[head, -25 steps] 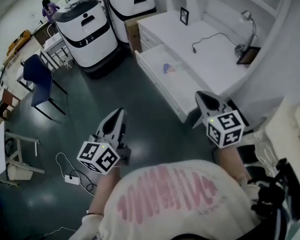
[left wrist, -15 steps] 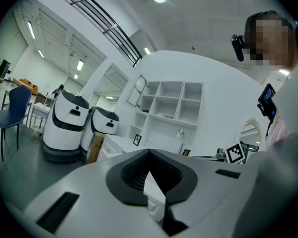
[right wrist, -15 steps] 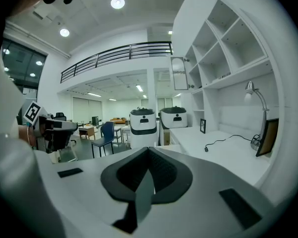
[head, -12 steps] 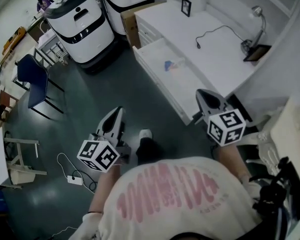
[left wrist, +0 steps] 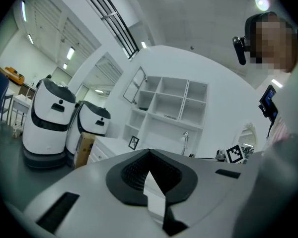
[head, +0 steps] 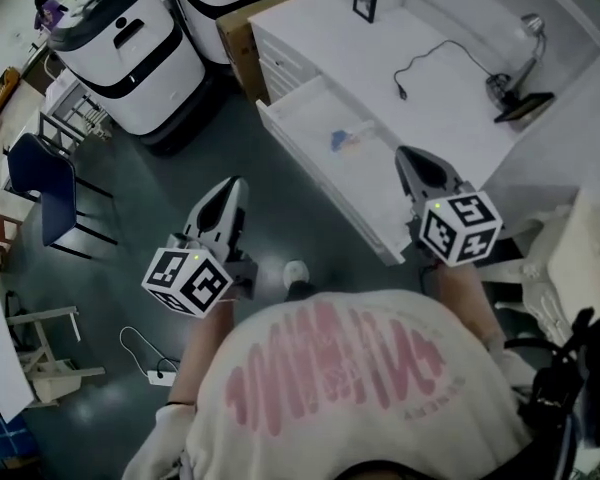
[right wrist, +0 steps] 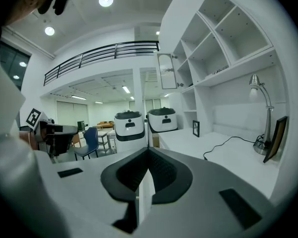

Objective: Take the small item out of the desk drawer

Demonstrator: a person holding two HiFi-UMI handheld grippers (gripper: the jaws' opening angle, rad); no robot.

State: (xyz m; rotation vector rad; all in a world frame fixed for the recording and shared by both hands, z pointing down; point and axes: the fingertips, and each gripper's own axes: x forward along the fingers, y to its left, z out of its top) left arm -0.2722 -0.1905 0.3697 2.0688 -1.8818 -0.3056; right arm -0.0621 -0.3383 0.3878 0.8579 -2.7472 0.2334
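The white desk drawer stands pulled open in the head view. A small blue and pale item lies on its floor. My right gripper is held near the drawer's near end, its tip to the right of the item and apart from it. The jaws are shut with nothing between them, as the right gripper view shows. My left gripper hangs over the dark floor to the left of the drawer. Its jaws also meet, empty.
The white desk top carries a picture frame, a black cable and a desk lamp. Two white robots and a cardboard box stand beyond. A blue chair is at left, a power strip on the floor.
The view has swung and closed in on the desk; the drawer now lies nearer both grippers. The person's shoe has come into sight. Both grippers keep their pose, jaws unchanged.
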